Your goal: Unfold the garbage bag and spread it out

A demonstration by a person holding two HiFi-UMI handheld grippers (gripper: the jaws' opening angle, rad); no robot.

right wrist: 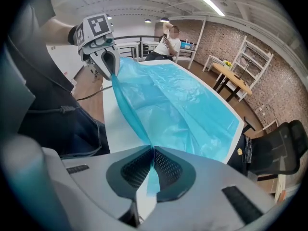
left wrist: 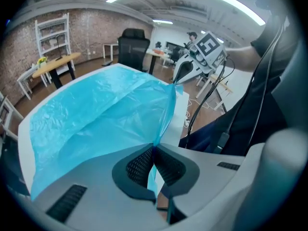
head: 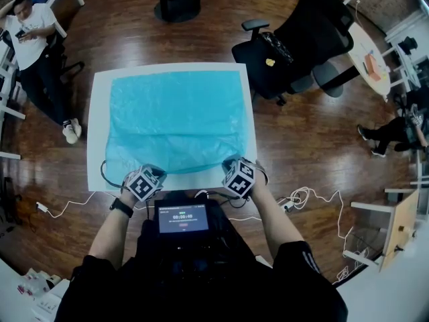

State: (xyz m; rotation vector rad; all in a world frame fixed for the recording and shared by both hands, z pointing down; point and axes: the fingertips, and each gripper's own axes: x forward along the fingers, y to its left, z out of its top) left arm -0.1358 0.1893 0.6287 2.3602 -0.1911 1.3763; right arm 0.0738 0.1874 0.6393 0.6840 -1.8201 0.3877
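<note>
Head view, looking steeply down: a blue garbage bag (head: 177, 119) lies spread almost flat across a white table (head: 97, 113), its near edge lifted slightly between the person's two grippers. Left gripper (left wrist: 153, 150) has its jaws closed on the bag's near left corner, the thin plastic pinched between the dark pads, and right gripper (right wrist: 153, 150) is likewise clamped on the near right corner. A black office chair (head: 301, 42) stands beyond the table's far right corner.

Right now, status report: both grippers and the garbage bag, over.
Left gripper, right gripper: both shut on garbage bag, near corners. Bag mostly spread across white table. Nothing seen blocking it.
</note>
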